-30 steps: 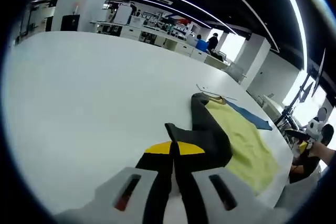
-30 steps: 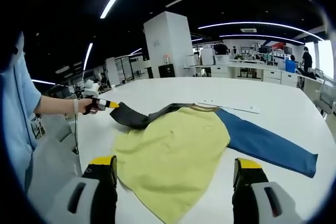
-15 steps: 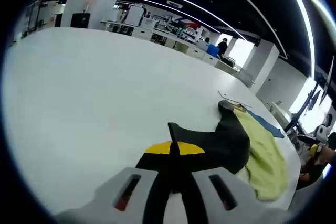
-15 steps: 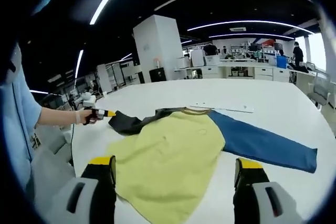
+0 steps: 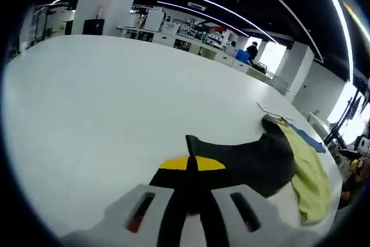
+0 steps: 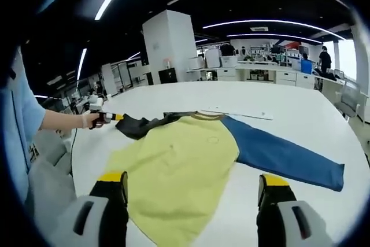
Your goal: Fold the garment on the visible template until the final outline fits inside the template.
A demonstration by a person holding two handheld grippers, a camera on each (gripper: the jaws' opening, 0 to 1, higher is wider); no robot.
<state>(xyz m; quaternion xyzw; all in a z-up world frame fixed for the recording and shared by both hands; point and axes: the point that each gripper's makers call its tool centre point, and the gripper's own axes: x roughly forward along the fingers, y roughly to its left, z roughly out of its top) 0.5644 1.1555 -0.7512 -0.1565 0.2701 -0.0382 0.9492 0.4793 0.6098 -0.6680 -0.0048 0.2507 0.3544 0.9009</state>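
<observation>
The garment lies on the white table (image 6: 300, 108): yellow body (image 6: 173, 166), blue sleeve (image 6: 283, 154) spread to the right, black sleeve (image 6: 147, 124) pulled out to the left. My left gripper (image 5: 191, 163) is shut on the black sleeve's cuff (image 5: 231, 163), and past it the yellow body (image 5: 309, 172) and a bit of the blue sleeve (image 5: 309, 141) show. From the right gripper view, the left gripper (image 6: 110, 118) sits at the sleeve's far end in a person's hand. My right gripper (image 6: 192, 179) hangs open over the garment's near hem, holding nothing. A thin white strip (image 6: 243, 113) lies just beyond the collar.
A person in a light blue sleeve (image 6: 17, 125) stands at the table's left edge. Desks, a white pillar (image 6: 170, 44) and people are far behind the table. Bare table top (image 5: 104, 85) stretches wide on the left gripper's side.
The left gripper has drawn the black sleeve further out from the body, so it lies longer and straighter. The right gripper stays open over the hem.
</observation>
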